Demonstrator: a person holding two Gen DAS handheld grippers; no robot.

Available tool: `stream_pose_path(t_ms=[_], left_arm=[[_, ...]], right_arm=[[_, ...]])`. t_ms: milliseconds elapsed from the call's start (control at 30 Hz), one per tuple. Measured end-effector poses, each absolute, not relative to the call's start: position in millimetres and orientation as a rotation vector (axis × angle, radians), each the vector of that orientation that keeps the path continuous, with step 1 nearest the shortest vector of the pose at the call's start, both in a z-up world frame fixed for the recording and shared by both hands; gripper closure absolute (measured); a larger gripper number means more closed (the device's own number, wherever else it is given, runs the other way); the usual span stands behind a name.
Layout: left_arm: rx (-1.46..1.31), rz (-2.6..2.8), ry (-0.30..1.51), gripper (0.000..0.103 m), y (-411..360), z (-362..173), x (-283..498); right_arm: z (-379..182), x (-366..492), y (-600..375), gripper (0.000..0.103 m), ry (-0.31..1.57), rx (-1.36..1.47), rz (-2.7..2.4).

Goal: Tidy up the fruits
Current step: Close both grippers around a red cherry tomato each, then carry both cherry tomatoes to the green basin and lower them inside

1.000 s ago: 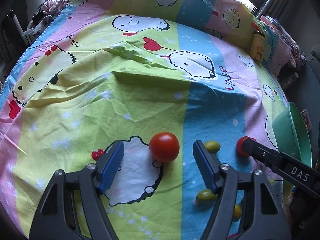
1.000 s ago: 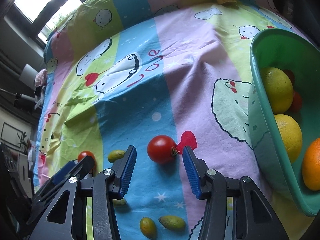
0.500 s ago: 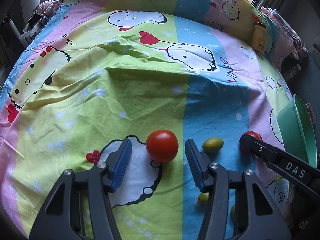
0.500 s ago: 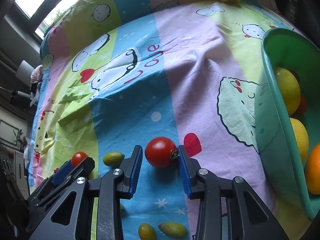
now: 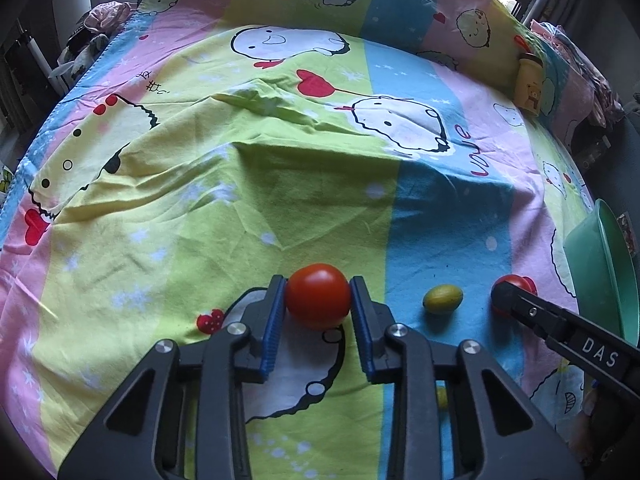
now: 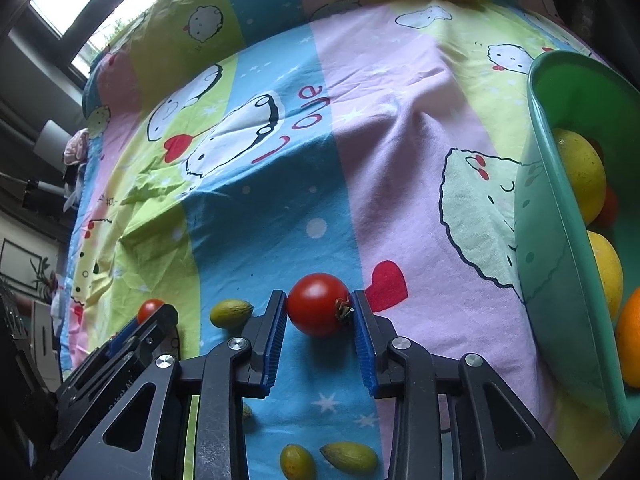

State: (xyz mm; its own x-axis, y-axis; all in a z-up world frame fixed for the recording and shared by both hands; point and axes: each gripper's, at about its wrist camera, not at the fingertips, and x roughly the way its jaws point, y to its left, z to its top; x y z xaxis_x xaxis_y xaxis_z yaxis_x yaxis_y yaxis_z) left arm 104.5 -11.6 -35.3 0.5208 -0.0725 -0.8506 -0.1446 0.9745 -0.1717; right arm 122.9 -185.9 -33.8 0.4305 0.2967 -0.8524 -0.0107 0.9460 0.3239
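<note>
Between my left gripper (image 5: 318, 300) jaws, left wrist view: red tomato (image 5: 317, 295) on bed sheet (image 5: 200, 200), jaws just closed in, both blue pads pressing its sides. Small green fruit (image 5: 443, 298) just right, apart.

Right wrist view: my right gripper (image 6: 319, 312) jaws just closed, clamping second tomato (image 6: 317, 303), stem against right pad. Green basin (image 6: 560, 264) with lemons (image 6: 580, 176) well right.

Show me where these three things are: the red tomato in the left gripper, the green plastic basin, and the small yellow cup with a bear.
red tomato (image 5: 317, 300), left wrist view, front of its skin.
green plastic basin (image 6: 548, 264), right wrist view, outer wall.
small yellow cup with a bear (image 5: 529, 82), left wrist view, its printed side.
</note>
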Motion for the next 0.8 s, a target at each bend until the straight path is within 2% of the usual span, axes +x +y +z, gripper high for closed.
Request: stream_pose_path(t_ms=[800], left_arm=[[-0.301, -0.092, 0.917, 0.072, -25, 5, 78]], right_arm=[[-14, 107, -197, 0.069, 1.047, 0.307, 0.211]])
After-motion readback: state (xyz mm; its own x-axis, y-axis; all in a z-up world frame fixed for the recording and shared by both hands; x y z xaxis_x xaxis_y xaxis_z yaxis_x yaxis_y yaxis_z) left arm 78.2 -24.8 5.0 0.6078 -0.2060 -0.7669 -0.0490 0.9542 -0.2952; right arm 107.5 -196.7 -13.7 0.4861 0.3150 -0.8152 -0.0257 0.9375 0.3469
